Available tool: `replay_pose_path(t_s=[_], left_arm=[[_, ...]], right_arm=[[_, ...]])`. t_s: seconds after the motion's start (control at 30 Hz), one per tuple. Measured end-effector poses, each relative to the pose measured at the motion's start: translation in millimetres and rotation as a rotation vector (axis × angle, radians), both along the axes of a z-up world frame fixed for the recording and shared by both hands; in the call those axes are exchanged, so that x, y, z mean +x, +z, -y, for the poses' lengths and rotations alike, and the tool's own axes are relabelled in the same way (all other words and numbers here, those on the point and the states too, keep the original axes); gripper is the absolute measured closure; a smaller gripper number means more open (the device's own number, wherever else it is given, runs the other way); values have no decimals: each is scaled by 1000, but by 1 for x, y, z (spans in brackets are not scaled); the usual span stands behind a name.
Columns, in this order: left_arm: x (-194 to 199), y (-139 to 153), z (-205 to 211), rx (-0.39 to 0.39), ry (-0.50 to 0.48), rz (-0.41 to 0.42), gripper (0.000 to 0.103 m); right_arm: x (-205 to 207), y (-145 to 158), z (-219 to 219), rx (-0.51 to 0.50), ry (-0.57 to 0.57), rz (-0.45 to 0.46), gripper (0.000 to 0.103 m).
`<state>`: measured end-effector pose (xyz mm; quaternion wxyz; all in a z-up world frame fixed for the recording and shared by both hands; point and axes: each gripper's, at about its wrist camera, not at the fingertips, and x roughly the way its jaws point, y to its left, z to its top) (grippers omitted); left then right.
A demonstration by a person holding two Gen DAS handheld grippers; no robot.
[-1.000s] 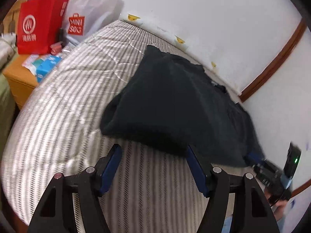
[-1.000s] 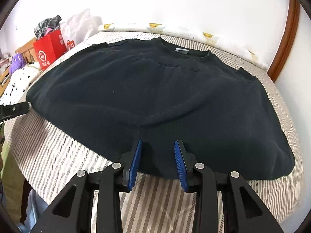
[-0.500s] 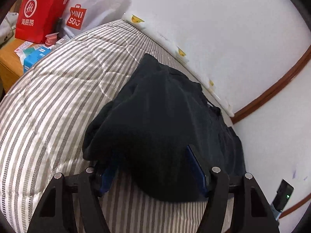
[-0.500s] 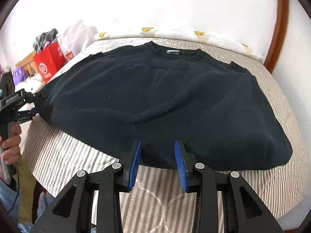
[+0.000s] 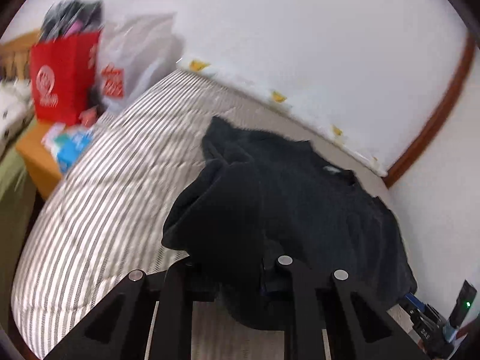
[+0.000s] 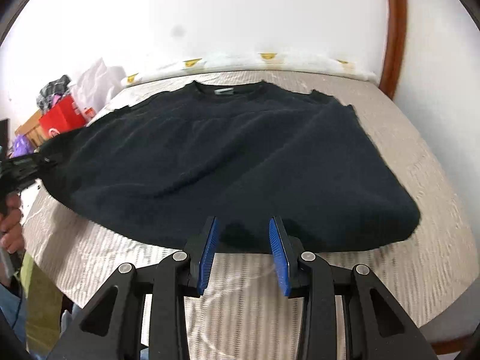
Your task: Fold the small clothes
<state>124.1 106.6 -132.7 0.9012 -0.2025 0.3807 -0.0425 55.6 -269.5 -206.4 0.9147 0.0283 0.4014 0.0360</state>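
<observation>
While your left tool (image 5: 237, 282) is closing on the left edge of the black sweater (image 6: 228, 156), with the cloth bunched between its jaws, the first fold is only starting. The sweater lies spread on the striped bed (image 6: 420, 162), neckline at the far side near the wall, hem at the near side. In the left wrist view the gripped part looks raised from the mattress, and the rest is flat.

Your right tool (image 6: 243, 252) stands partly open at the near hem. The hem lies between its blue pads (image 6: 208, 249), but they do not seem to press it, so this tool holds nothing.

I judge the step to be picking up the left side. The next move asks you to carry this side over toward the right in a smooth arc, keeping the cloth tight so that the edge falls straight. Your right tool should either grip the hem or stay clear.
</observation>
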Motion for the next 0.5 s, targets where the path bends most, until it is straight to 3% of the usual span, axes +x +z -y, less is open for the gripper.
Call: replay_pose_path(t_s=[0.3,0.5], left_arm=[[9,52,90,71,-241,102,86],[15,32,155,52,-426,60,86]], right_arm=[[-2,7,57,10,-147,17,68],[-16,1,88,65,-210,5,68]])
